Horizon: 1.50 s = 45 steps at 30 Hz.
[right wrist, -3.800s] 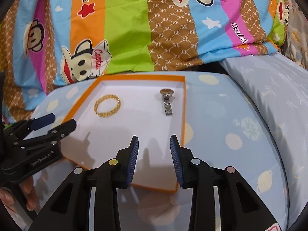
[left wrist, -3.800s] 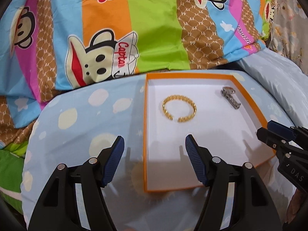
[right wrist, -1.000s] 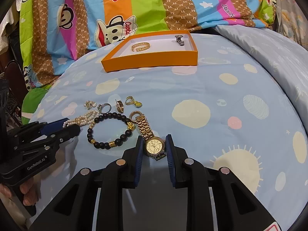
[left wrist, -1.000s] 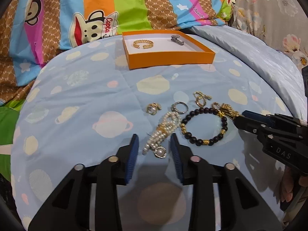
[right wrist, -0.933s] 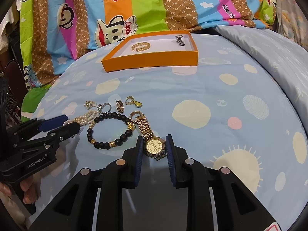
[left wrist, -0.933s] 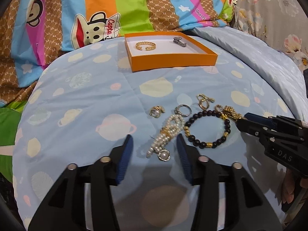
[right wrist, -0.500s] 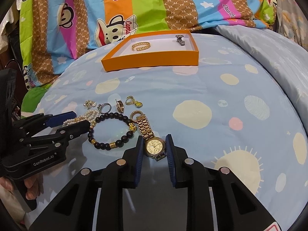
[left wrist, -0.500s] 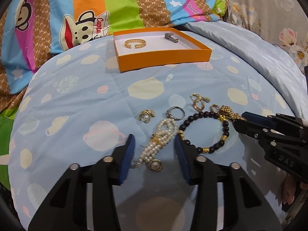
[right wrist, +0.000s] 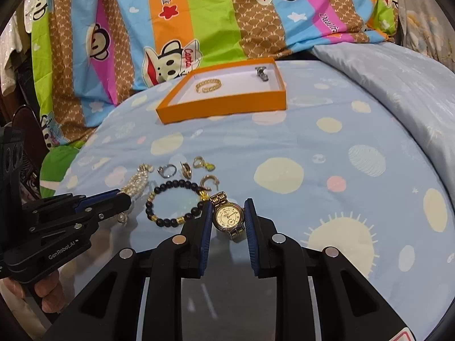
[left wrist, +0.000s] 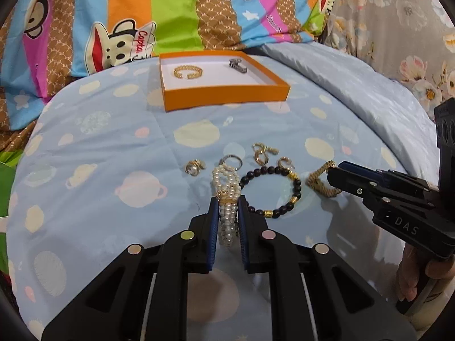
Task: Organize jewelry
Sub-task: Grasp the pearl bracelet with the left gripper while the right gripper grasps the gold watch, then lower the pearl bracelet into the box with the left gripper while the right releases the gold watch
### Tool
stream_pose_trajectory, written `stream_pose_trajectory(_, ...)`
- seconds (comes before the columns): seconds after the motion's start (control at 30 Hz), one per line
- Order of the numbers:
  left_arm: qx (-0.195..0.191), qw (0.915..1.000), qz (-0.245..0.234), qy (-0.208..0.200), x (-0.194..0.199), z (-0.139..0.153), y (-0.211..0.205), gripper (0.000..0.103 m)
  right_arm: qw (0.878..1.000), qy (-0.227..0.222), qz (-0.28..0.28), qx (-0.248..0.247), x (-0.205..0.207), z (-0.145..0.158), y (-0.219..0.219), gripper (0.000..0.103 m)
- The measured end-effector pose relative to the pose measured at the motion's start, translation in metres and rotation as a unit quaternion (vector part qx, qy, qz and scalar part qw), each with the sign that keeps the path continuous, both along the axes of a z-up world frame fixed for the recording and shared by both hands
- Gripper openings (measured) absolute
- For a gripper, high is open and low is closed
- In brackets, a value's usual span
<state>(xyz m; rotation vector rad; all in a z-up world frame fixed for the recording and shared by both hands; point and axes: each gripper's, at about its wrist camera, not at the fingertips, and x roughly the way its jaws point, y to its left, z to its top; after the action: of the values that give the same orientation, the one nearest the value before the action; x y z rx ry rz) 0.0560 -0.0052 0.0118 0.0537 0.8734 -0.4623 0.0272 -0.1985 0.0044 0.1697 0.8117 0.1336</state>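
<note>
My left gripper (left wrist: 228, 203) is shut on a pearl bracelet (left wrist: 226, 190) that lies on the blue bedspread. My right gripper (right wrist: 226, 209) has its jaws around a gold watch (right wrist: 229, 217), close to its face but with small gaps. A black bead bracelet (left wrist: 271, 190) lies between them, also in the right wrist view (right wrist: 173, 203). Several small rings and earrings (left wrist: 263, 153) lie just beyond. An orange box (left wrist: 224, 95) at the far side holds a gold bangle (left wrist: 187, 71) and a silver piece (left wrist: 238, 66).
A striped cartoon monkey quilt (left wrist: 142, 28) is bunched behind the box. A pale blue pillow (left wrist: 355, 85) lies at the right, floral fabric (left wrist: 398, 14) beyond it. The bed edge drops off at the left (right wrist: 57, 164).
My left gripper moved forward over the pearl bracelet and closed on it. My right gripper stays around the watch, its jaws slightly wider apart than before.
</note>
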Motion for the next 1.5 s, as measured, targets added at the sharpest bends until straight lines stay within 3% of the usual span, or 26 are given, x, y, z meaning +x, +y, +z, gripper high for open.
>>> stream_pose_trajectory(0.33, -0.019, 0.9985, 0.019, -0.048, 0.031, 0.052, 0.004, 0.013, 0.999, -0.051, -0.016, -0.010, 0.032, 0.047, -0.015, 0.021)
stream_pose_trajectory(0.43, -0.010, 0.9964, 0.032, -0.077, 0.061, 0.066, -0.001, 0.013, 0.997, -0.071, -0.022, -0.021, 0.062, 0.063, -0.020, 0.021)
stream_pose_trajectory(0.73, -0.009, 0.9943, 0.076, -0.075, 0.176, 0.070, -0.023, 0.013, 0.994, -0.101, -0.031, -0.017, 0.180, 0.091, -0.022, 0.021)
stream_pose_trajectory(0.83, -0.013, 0.9937, 0.092, -0.062, 0.210, 0.060, -0.030, 0.013, 0.994, -0.096, -0.042, -0.007, 0.218, 0.080, -0.023, 0.022)
stream_pose_trajectory(1.0, -0.009, 0.9939, 0.108, -0.021, 0.237, 0.023, -0.036, 0.013, 0.997, -0.054, -0.047, -0.015, 0.251, 0.034, -0.022, 0.022)
stream_pose_trajectory(1.23, 0.008, 0.9951, 0.098, 0.012, 0.228, -0.010, -0.036, 0.013, 0.998, 0.000, -0.048, -0.029, 0.240, -0.007, -0.024, 0.022)
stream_pose_trajectory(1.5, 0.017, 0.9958, 0.090, 0.009, 0.216, -0.018, -0.039, 0.015, 0.999, 0.010, -0.039, -0.037, 0.222, -0.011, -0.021, 0.023)
